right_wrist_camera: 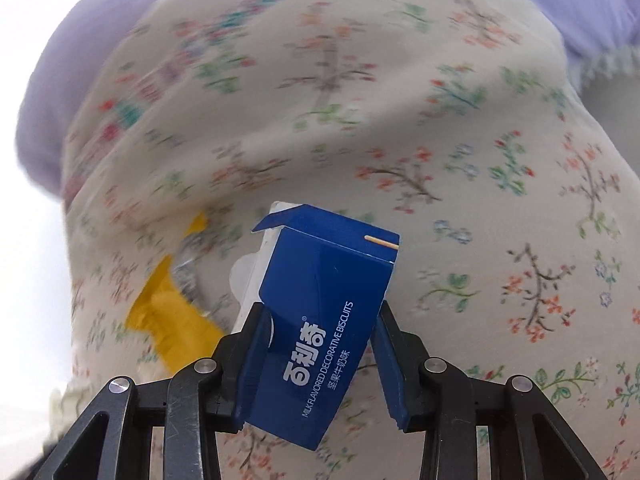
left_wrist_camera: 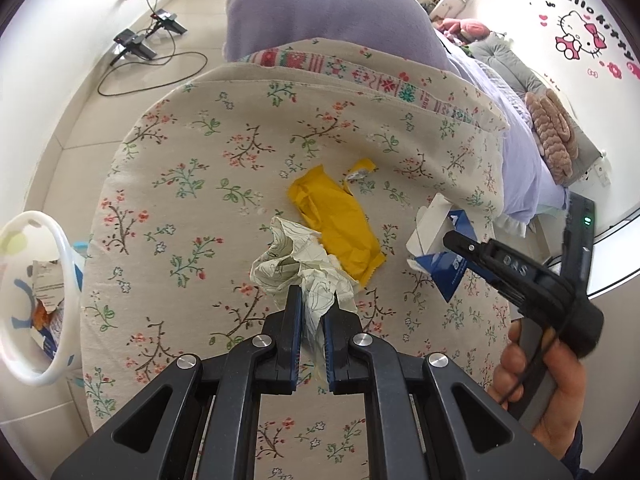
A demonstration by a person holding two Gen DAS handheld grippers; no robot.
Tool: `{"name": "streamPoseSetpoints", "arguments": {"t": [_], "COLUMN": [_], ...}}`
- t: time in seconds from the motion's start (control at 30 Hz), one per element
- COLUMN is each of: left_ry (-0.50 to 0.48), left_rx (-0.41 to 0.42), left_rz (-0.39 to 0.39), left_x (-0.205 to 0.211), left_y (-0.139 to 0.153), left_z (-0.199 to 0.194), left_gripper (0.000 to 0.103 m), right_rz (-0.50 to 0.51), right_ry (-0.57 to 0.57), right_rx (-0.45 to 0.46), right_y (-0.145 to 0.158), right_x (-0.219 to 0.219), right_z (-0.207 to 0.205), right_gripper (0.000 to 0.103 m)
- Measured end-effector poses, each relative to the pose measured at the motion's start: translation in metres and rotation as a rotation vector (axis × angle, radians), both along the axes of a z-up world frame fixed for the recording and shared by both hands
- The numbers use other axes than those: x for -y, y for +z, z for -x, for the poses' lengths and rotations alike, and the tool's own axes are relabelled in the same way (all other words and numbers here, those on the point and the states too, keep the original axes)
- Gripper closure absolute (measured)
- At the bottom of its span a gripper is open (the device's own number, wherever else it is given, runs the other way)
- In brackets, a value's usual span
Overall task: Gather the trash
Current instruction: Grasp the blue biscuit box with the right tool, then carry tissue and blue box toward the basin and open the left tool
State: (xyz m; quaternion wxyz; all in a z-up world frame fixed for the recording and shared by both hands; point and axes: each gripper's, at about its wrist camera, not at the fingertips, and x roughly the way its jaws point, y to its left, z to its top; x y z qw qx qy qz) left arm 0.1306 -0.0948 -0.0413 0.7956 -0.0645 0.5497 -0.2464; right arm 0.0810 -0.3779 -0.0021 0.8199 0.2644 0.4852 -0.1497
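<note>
My left gripper (left_wrist_camera: 313,300) is shut on a crumpled white paper (left_wrist_camera: 296,260) that rests on the floral bed cover (left_wrist_camera: 192,152). A yellow wrapper (left_wrist_camera: 338,224) lies just beyond the paper, with a small torn yellow scrap (left_wrist_camera: 360,170) behind it. My right gripper (right_wrist_camera: 320,312) is shut on a blue biscuit box (right_wrist_camera: 316,320) with an open flap, held over the cover. The box also shows in the left wrist view (left_wrist_camera: 444,252), with the right gripper's finger (left_wrist_camera: 464,244) over it. The yellow wrapper (right_wrist_camera: 172,320) shows blurred at left in the right wrist view.
A white plastic bin (left_wrist_camera: 36,300) holding paper trash stands on the floor left of the bed. A purple blanket (left_wrist_camera: 332,12) lies at the far end. Cables and black devices (left_wrist_camera: 136,44) are on the floor. Pillows (left_wrist_camera: 552,132) lie at right.
</note>
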Motion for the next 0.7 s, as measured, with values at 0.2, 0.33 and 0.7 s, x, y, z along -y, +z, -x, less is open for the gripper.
{"name": "streamPoseSetpoints", "arguments": {"t": [0.2,0.33,0.7], "left_ry": [0.029,0.056,0.147], "left_rx": [-0.003,-0.004,0.003], "left_rz": [-0.006,-0.014,-0.03], "left_x": [-0.013,-0.028,-0.084], "left_y": [0.0,0.0,0.0], "left_z": [-0.002,-0.002,-0.002], "left_gripper": [0.093,0.093,0.093], "right_rz": [0.143,0.209,0.301], "right_ry": [0.184,0.282,0.463], "right_rx": [0.051,0.069,0.101], "right_y": [0.019,0.028,0.029], "right_x": [-0.055,-0.086,-0.156], "right_z": [-0.001,0.0,-0.006], "right_gripper": [0.058,0.058,0.058]}}
